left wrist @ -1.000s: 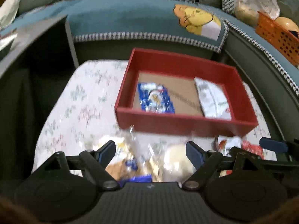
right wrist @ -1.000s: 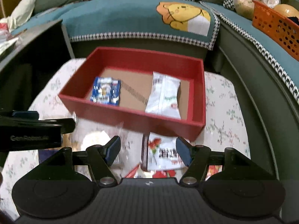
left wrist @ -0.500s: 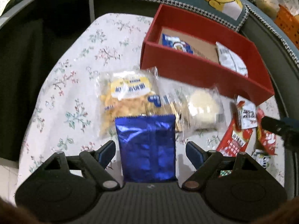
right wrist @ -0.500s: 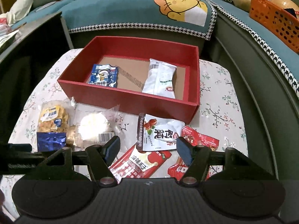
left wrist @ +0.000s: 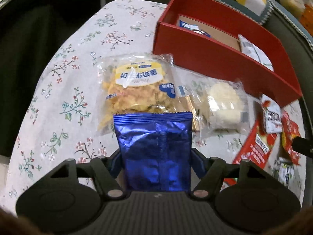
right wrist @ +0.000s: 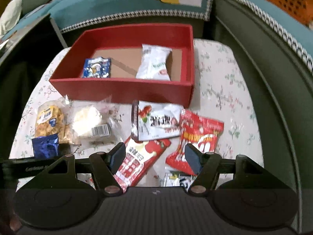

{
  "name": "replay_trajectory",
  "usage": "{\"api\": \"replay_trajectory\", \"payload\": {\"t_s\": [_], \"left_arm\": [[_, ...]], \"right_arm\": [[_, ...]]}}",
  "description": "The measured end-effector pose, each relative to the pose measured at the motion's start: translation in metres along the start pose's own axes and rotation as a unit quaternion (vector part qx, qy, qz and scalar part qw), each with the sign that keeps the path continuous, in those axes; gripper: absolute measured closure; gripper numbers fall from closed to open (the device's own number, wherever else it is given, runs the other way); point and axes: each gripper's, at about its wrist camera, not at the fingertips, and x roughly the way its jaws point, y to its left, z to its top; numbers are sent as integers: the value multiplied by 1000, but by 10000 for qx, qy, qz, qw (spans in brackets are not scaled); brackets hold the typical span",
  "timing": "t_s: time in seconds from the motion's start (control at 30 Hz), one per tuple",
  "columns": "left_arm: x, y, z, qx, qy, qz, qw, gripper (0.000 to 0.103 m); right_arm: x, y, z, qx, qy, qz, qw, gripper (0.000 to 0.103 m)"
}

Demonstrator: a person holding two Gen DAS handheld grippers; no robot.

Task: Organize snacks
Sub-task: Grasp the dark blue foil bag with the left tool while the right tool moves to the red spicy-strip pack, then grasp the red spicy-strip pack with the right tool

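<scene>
Left wrist view: left gripper closing, jaws about half apart, blue foil packet between the blue pads, both pads at the packet's sides. At 12 o'clock from the packet, touching its top edge, clear bag of golden flakes with a yellow label in Chinese characters, not readable upside down. At 2 o'clock, clear-wrapped pale round cake. Further toward 1 o'clock, red box on the floral tablecloth, with a blue-and-white packet and a white packet inside. At 3 o'clock, red and white packets, partly blurred.

Right wrist view: right gripper parted roughly halfway, nothing gripped, pads hovering over a long red-and-white sachet and a red packet; contact not discernible. At 12 o'clock from the pads, white packet with red fruit picture and bold characters, blurred. Beyond it, the red box. At 9 o'clock, the left gripper's black frame with the blue foil packet. Teal sofa cover with a cartoon lion at the far edge.
</scene>
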Motion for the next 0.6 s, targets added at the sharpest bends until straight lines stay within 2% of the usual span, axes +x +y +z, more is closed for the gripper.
{"api": "replay_trajectory", "payload": {"t_s": [0.2,0.33,0.43,0.53,0.6], "left_arm": [[-17,-8,-1,266,-130,-154,9994,31],[-25,-6,-1,334,-184,-237,9990,31],[-25,-3,0,324,-177,-221,9991,31],[-20,-2,-1,335,-89,-179,9992,31],[-18,-2,-2,376,-33,-161,9992,31]], "right_arm": [[22,5,-17,704,538,391,9953,33],[37,19,-17,946,656,401,9925,33],[49,25,-14,1292,733,593,9871,31],[56,37,-10,1177,570,295,9910,31],[63,41,-13,1059,617,119,9924,32]]}}
